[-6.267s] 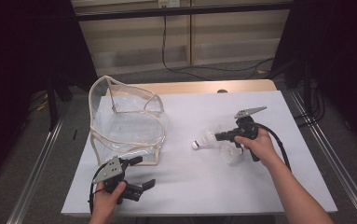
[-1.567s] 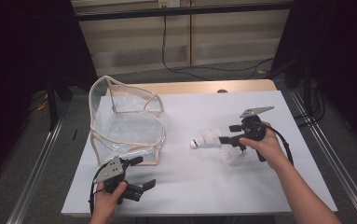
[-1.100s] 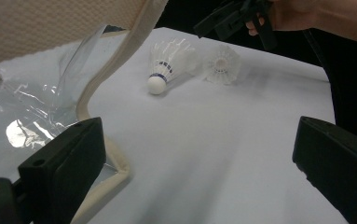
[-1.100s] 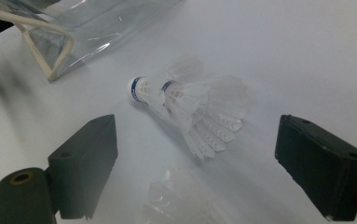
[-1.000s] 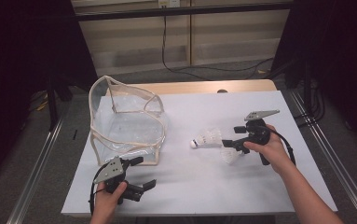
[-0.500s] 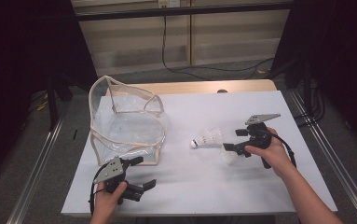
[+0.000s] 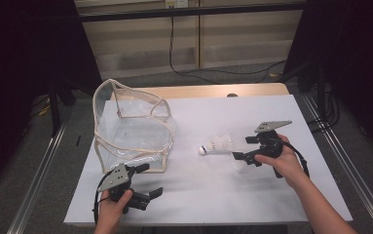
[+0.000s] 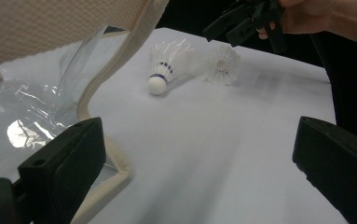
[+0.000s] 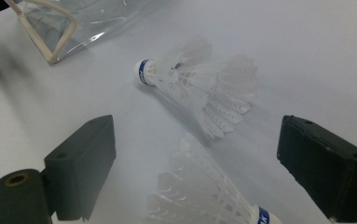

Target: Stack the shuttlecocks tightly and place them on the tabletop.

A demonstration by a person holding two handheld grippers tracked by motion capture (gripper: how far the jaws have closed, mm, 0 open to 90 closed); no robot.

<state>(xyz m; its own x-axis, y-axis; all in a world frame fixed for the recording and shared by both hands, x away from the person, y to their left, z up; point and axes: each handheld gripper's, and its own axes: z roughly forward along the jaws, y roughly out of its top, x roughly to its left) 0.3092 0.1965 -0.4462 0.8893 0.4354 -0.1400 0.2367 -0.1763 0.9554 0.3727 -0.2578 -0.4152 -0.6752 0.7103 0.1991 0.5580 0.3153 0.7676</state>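
A white shuttlecock [image 7: 215,144] [image 9: 195,79] lies on its side on the white table top [image 7: 198,200], cork end toward the bag. A second shuttlecock [image 7: 239,163] [image 9: 204,196] lies just right of it, low between the jaws of my right gripper [image 7: 245,147] [image 9: 197,140], which stand wide open and do not press on it. My left gripper [image 7: 150,180] [image 8: 199,140] rests open near the front left edge with nothing between its jaws. From there I see both shuttlecocks [image 8: 169,65] [image 8: 223,65] and the right gripper [image 8: 234,25] farther off.
A clear plastic bag with cream trim [image 7: 130,126] [image 8: 50,70] [image 9: 59,28] stands open on the left half of the table, close to the left gripper. A wooden strip [image 7: 208,91] runs along the far edge. Metal rails [image 7: 340,161] flank the table.
The right gripper has drawn back to the right, away from the first shuttlecock, which stays lying on the table. The left gripper has kept still.
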